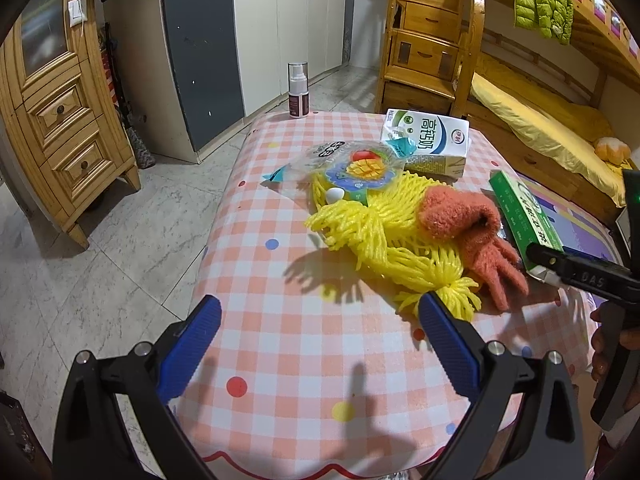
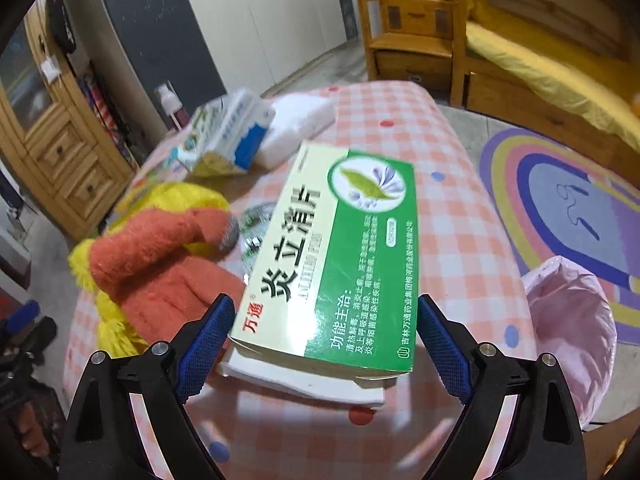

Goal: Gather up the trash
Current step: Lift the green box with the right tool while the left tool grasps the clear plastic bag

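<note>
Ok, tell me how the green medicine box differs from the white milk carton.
The flat green-and-cream medicine box is open at its near end, a white insert showing; it lies between the open right gripper's fingers. The blockier white-and-blue milk carton lies farther back. Both are cardboard packaging on the checked tablecloth.

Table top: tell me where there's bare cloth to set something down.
Bare checked cloth on the table lies along the near edge, between the left tongs and the yellow foam netting, and up the left side toward the spray bottle. The right half is crowded: milk carton, orange glove, green medicine box between the open right tongs.
</note>
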